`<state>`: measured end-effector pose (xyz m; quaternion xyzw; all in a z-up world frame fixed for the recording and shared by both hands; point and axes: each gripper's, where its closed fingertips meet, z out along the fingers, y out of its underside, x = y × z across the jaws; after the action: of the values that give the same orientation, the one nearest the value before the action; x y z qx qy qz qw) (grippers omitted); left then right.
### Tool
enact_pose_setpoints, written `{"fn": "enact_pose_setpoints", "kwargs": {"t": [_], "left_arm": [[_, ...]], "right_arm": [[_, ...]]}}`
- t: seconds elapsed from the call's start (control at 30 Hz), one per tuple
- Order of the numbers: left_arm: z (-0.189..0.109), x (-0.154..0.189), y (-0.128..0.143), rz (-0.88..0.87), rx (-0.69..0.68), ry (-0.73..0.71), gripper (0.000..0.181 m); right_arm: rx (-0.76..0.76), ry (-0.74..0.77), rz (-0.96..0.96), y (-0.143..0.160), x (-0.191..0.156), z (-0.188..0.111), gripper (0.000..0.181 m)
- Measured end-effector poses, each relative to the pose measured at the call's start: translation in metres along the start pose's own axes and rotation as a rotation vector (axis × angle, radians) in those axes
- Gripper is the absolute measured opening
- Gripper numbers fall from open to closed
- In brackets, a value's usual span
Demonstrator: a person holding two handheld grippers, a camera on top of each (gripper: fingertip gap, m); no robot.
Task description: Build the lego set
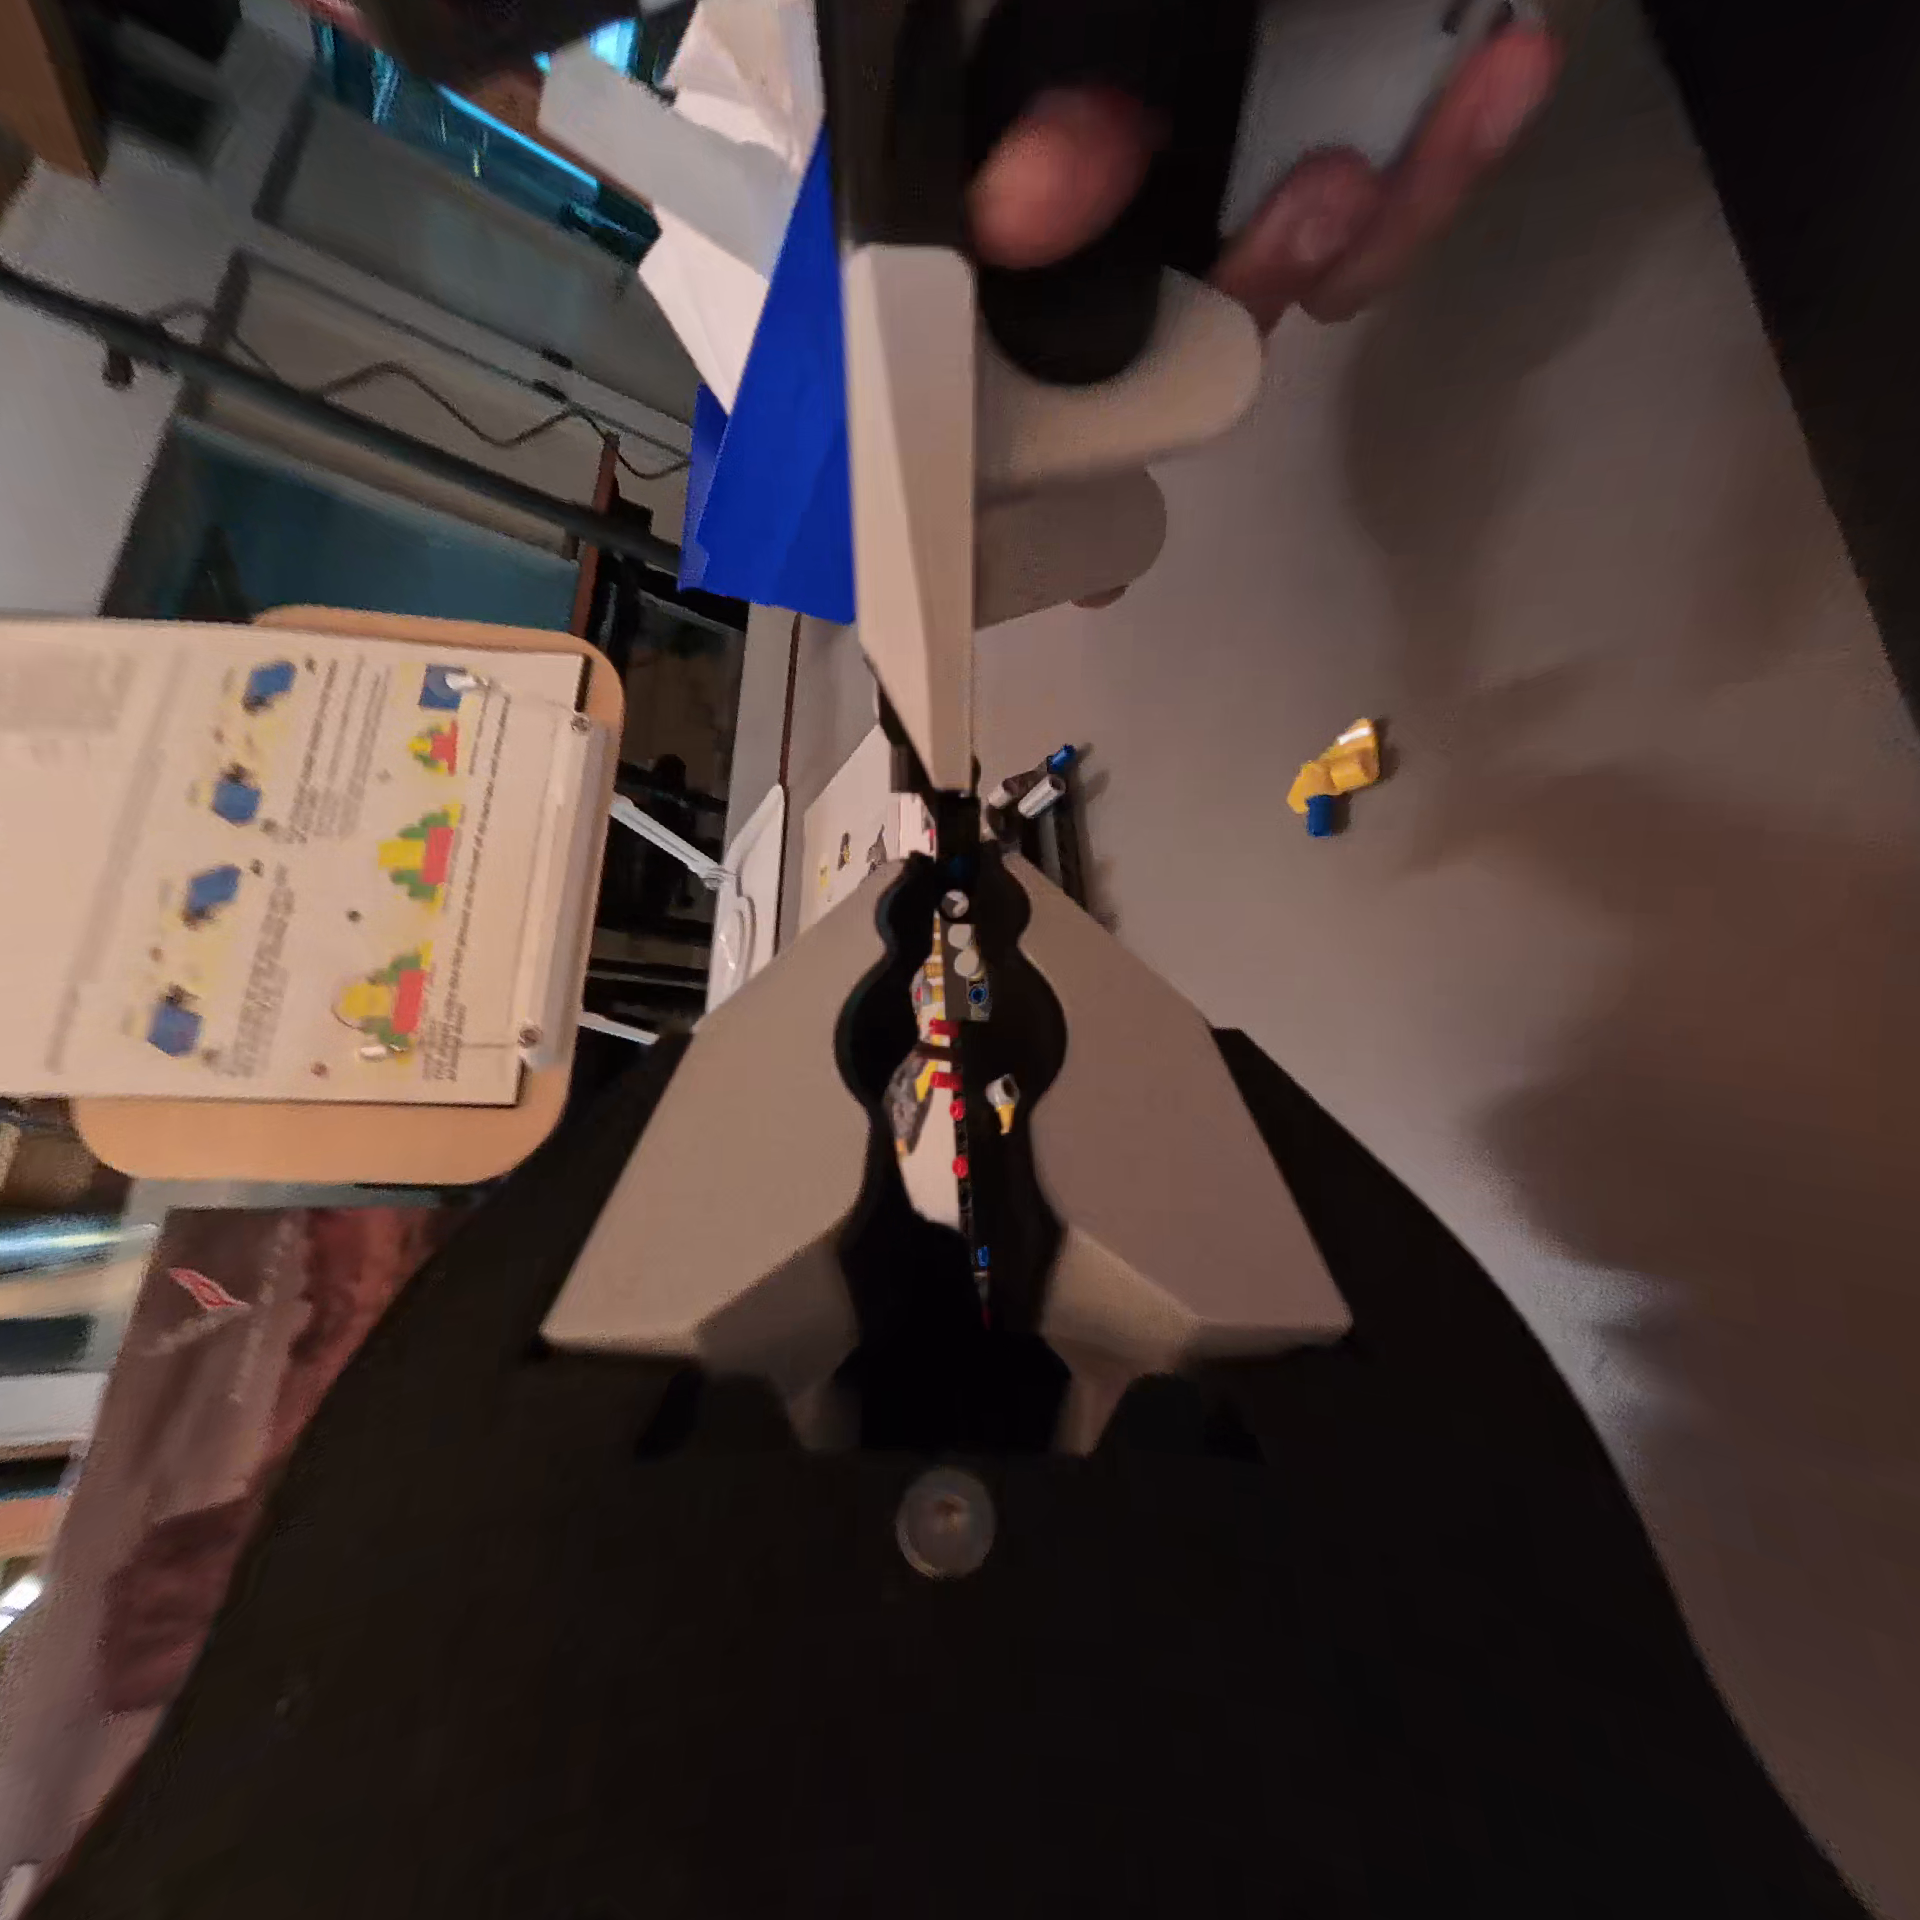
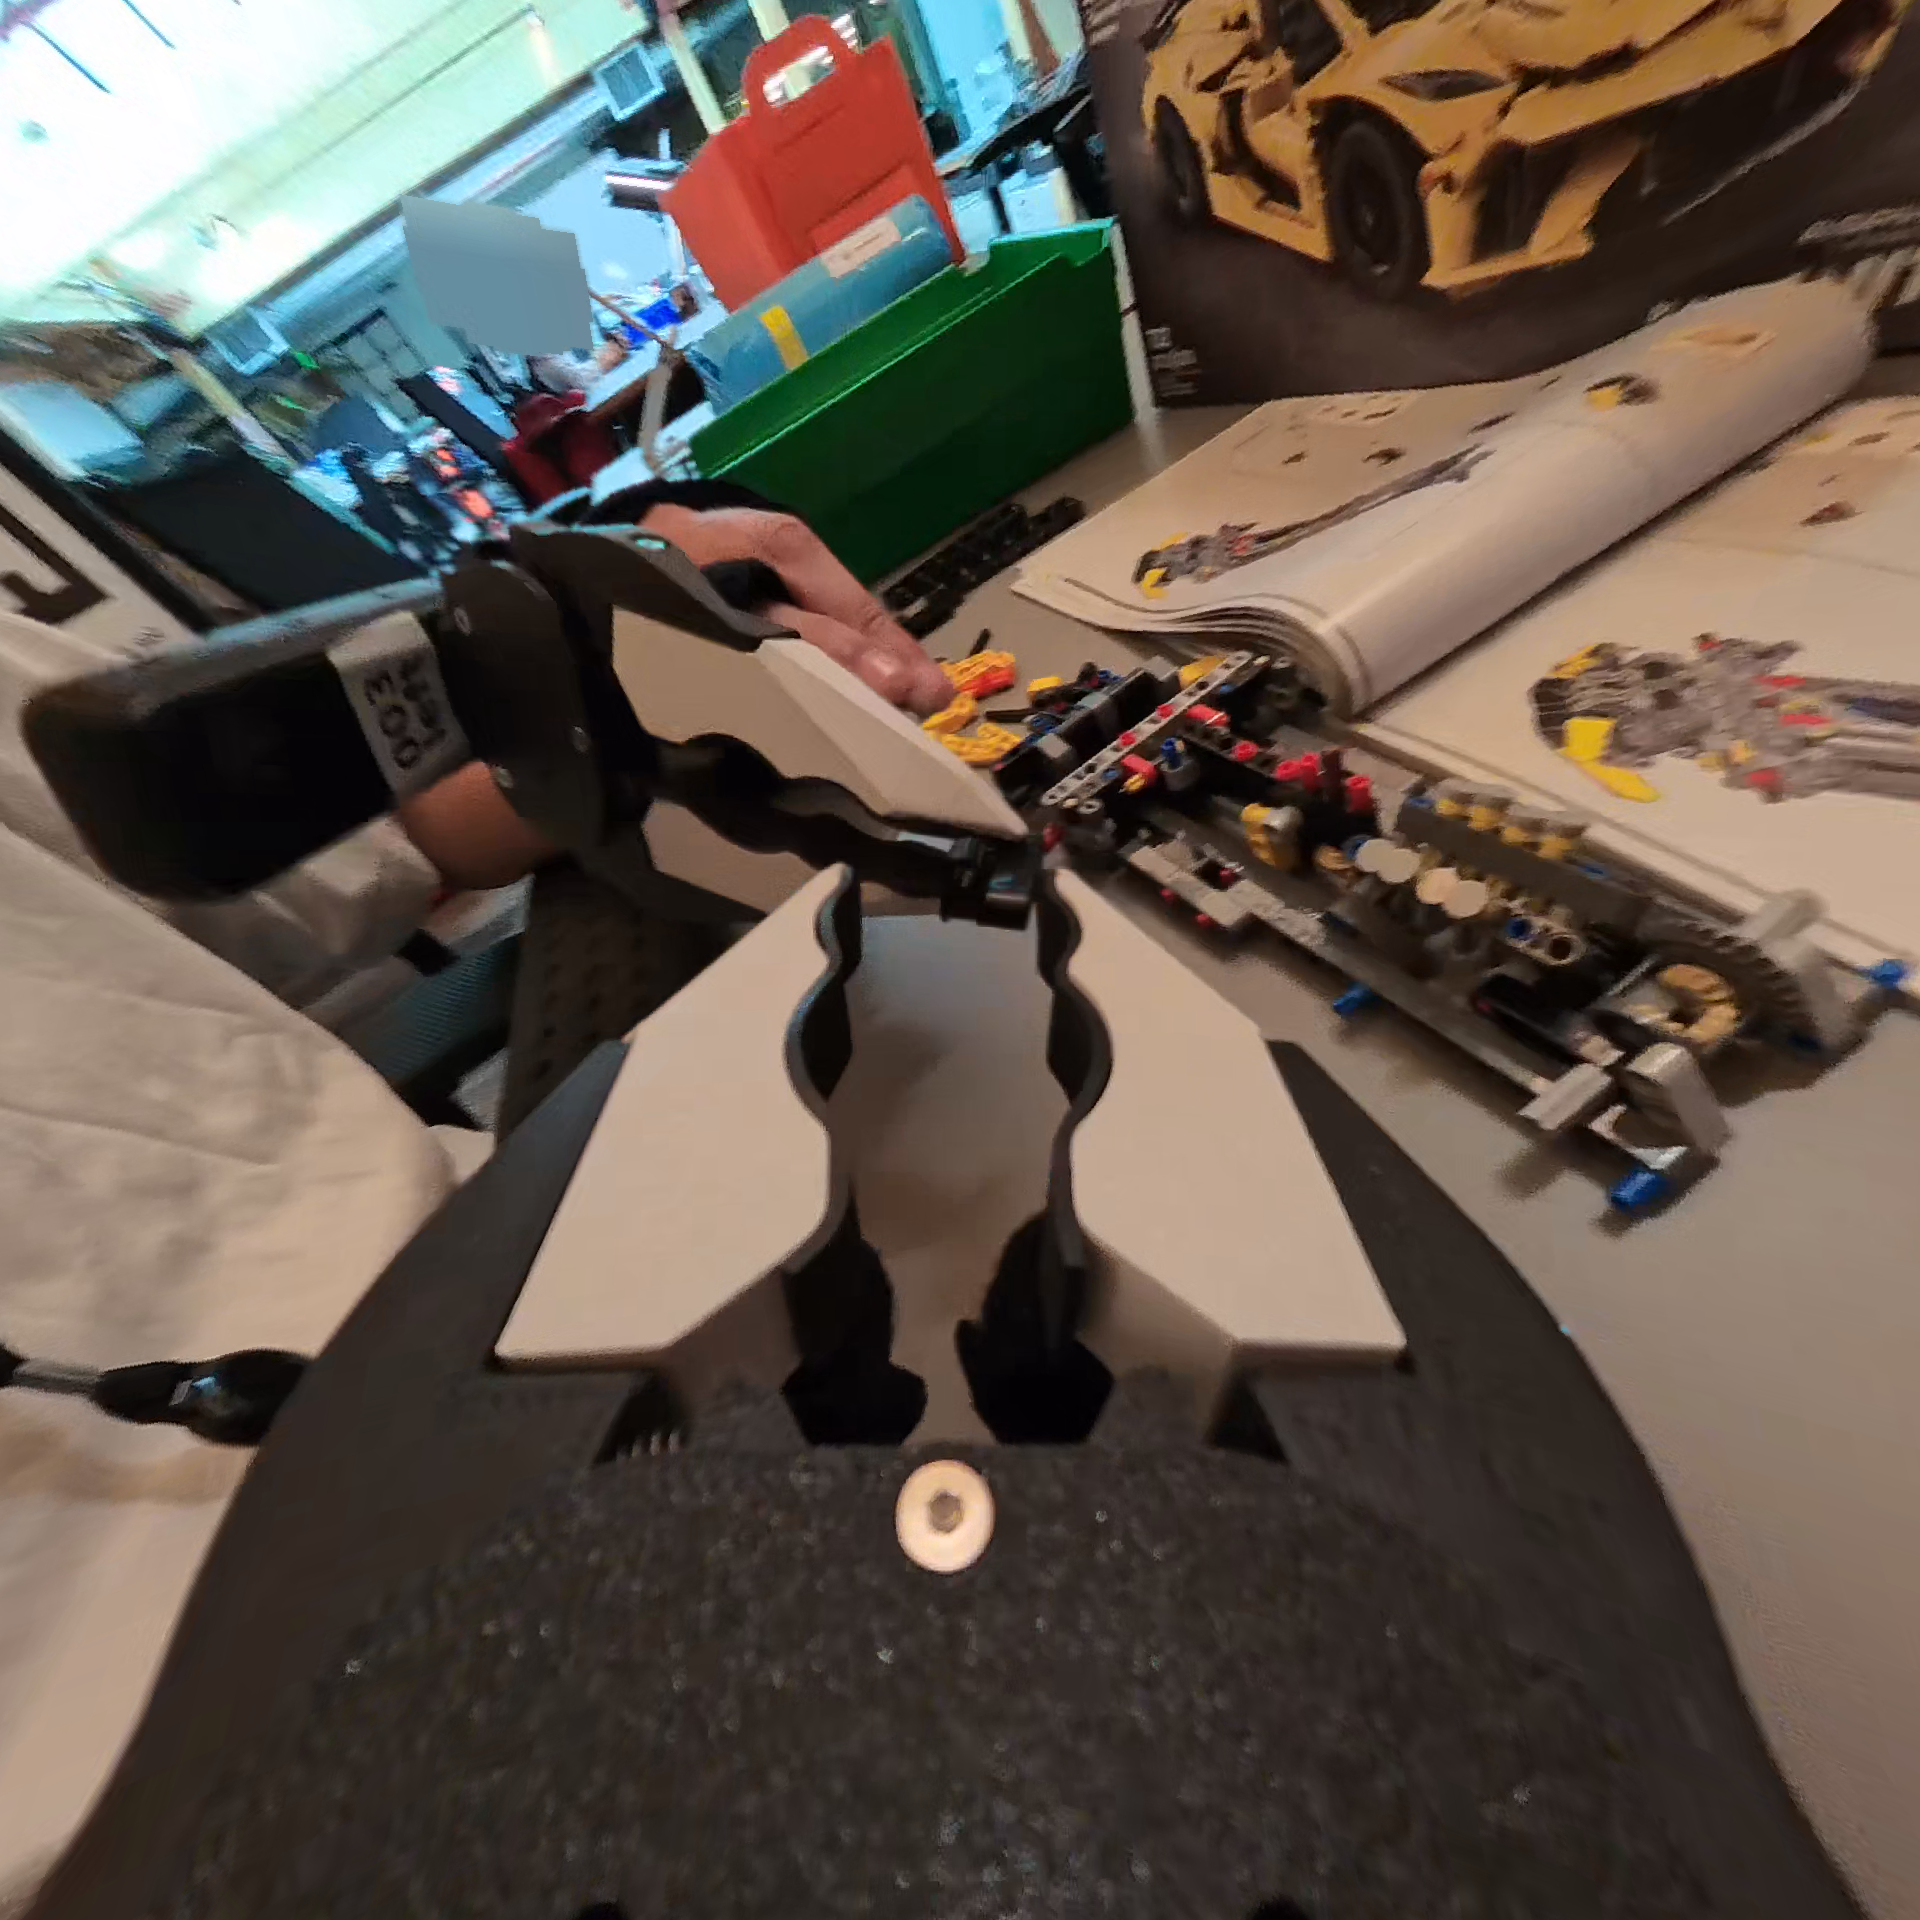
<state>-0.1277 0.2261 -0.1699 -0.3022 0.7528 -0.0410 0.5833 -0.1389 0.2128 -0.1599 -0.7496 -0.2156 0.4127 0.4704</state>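
My left gripper (image 1: 956,862) is shut on a small black Lego piece (image 1: 957,826) with a blue bit on it. In the right wrist view the left gripper (image 2: 987,847) reaches in from the left and holds that piece (image 2: 987,883) between the fingertips of my right gripper (image 2: 951,883). The right gripper is open, its tips standing either side of the piece. In the left wrist view it (image 1: 935,769) comes down from above, edge-on. The long grey and black Lego chassis (image 2: 1351,862) lies on the table just behind the piece; part of it shows between the left fingers (image 1: 961,987).
An open instruction book (image 2: 1455,540) and the set's box (image 2: 1455,156) lie behind the chassis. A green bin (image 2: 935,395), black beams (image 2: 977,561) and loose yellow pieces (image 2: 977,717) sit further back. A small yellow and blue assembly (image 1: 1335,774) lies apart on the grey table. My left and right fingertips are right by each other.
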Motion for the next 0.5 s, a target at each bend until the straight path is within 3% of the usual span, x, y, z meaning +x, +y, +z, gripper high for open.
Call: {"fn": "enact_pose_setpoints", "kwargs": {"t": [0.1, 0.23, 0.5], "left_arm": [[-0.002, 0.008, -0.004, 0.118, 0.015, 0.008, 0.005], [-0.003, 0.009, -0.004, 0.186, -0.001, -0.014, 0.005], [-0.012, -0.026, -0.011, -0.196, 0.09, -0.06, 0.016]], "right_arm": [[-0.034, -0.015, 0.028, 0.008, 0.001, 0.0, 0.02], [-0.047, -0.013, 0.047, 0.011, 0.002, -0.001, 0.016], [0.18, -0.127, 0.267, -0.02, -0.004, -0.009, 0.015]]}}
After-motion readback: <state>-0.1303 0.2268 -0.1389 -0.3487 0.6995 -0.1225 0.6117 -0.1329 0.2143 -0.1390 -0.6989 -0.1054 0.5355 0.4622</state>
